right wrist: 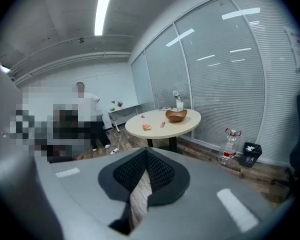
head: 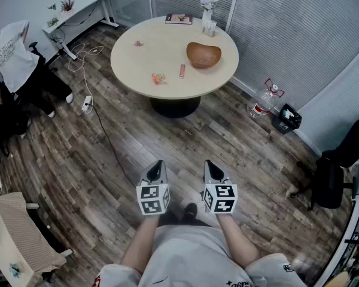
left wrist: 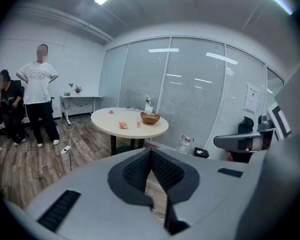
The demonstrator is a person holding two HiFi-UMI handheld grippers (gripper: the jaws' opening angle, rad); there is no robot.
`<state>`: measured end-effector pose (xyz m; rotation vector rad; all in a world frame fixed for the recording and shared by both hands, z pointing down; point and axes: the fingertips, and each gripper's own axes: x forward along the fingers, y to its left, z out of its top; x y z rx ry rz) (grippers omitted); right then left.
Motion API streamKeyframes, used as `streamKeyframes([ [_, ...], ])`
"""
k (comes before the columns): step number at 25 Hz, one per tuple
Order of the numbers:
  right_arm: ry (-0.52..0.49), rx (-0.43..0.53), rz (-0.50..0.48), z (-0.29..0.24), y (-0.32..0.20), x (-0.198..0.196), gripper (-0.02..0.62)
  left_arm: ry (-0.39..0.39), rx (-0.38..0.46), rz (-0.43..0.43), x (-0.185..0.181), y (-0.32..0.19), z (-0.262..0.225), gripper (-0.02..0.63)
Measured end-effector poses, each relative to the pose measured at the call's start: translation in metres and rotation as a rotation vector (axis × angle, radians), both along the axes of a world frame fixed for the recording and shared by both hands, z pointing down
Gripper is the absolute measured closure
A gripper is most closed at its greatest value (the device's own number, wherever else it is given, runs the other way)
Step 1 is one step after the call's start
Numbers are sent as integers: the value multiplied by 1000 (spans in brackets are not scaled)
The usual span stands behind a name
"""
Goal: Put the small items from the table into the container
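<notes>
The left gripper (left wrist: 150, 153) has its two dark ribbed jaws pressed together at the tips with nothing between them, and the right gripper (right wrist: 146, 153) is the same, closed up and empty. The person holds both low in front of the body, tilted a little downward over the brown plank floor (head: 185, 142), well apart from anything they need to touch. Ahead stands the round beige table (head: 167, 46), and that is where all the work waits. The brown wooden bowl (head: 203, 54), which I take to be the container, sits toward the far right of the tabletop, and from here its hollow looks empty. Near the front edge lies a small orange packet (head: 159, 78), just beside it a slim pinkish-red stick-shaped item (head: 182, 70), and farther back on the left a tiny pink object (head: 138, 43); what each one is I cannot tell at this range. A dark-covered book (head: 178, 18) and a white vase of flowers (head: 208, 11) stand at the far rim, and they hardly count as small items. By my reckoning the job has not begun: three pieces are to be gathered, none are in the bowl, and the person has yet to walk up to the table.
</notes>
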<state>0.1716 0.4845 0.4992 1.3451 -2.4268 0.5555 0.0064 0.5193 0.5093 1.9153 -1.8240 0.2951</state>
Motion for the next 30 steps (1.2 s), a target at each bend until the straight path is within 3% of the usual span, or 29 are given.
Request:
streamKeyframes([
  [23, -38, 12, -48, -2, -23, 12, 594, -2, -18, -21, 17, -27, 6, 601],
  [30, -42, -12, -52, 6, -68, 6, 594, 11, -34, -39, 1, -78, 16, 601],
])
